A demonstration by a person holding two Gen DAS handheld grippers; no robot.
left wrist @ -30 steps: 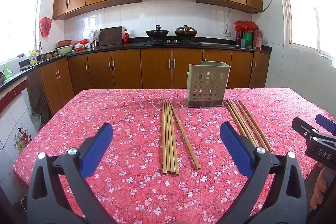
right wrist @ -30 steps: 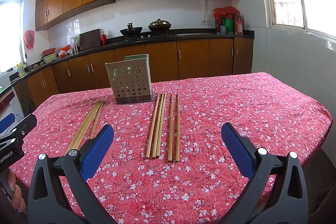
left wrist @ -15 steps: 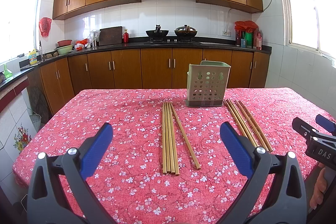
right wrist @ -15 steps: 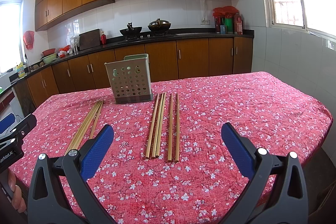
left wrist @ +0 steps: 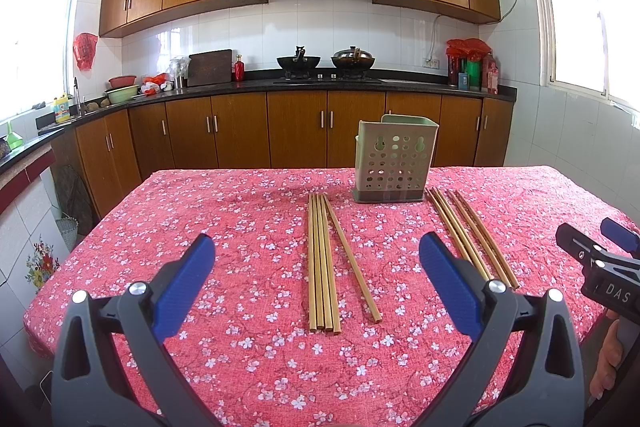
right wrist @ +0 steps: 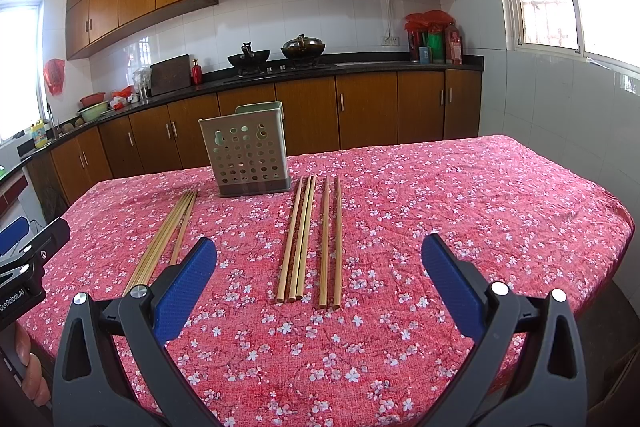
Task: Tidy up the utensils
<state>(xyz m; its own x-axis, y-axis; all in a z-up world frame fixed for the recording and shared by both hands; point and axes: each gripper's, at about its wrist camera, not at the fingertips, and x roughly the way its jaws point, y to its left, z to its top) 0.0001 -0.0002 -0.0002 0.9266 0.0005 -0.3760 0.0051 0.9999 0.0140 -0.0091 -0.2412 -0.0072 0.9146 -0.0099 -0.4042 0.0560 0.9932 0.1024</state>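
Observation:
Two groups of wooden chopsticks lie on the red floral tablecloth. In the left wrist view the left group lies straight ahead of my left gripper, which is open and empty above the table. The right group lies beside a pale green perforated utensil holder, which stands upright behind them. The right wrist view has my right gripper open and empty, hovering short of the right group; the left group and the holder are further off.
The tablecloth ends in edges close on the right and near side. Part of the right gripper with a hand shows at the left view's right edge. Kitchen cabinets and a counter with woks run behind the table.

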